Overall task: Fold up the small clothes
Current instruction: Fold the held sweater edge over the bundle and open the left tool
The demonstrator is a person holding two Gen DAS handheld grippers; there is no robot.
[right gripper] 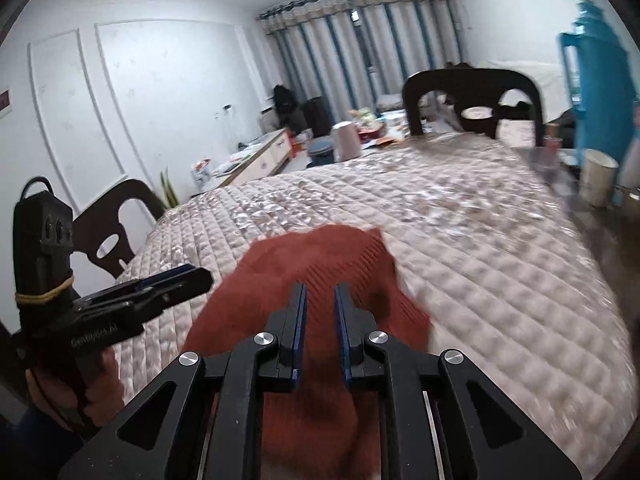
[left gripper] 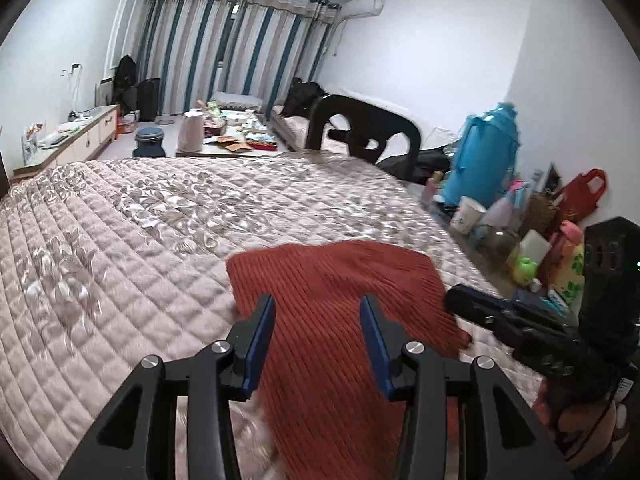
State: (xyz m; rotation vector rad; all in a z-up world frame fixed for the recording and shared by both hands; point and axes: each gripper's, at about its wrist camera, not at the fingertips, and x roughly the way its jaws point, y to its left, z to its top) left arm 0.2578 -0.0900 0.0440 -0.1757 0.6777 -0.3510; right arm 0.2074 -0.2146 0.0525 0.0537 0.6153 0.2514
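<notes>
Jaws, left gripper [left gripper: 317,334]: spread wide, empty, poised over the rust-red ribbed knit garment [left gripper: 340,312], which lies on the pale pink quilted cover [left gripper: 120,240]. Right gripper [right gripper: 320,330]: narrowly parted, nothing visibly held, above the garment's right part. Garment runs forward from both; neither looks clearly nearer.

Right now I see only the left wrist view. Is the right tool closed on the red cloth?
Observer: No. The right wrist view shows a narrow gap between the pads of the right tool; the red cloth lies under them, not pinched.
Operator: Is there something at the left side that I cannot see?
Observer: Yes, a second dark chair stands against the left edge of the quilt.
</notes>
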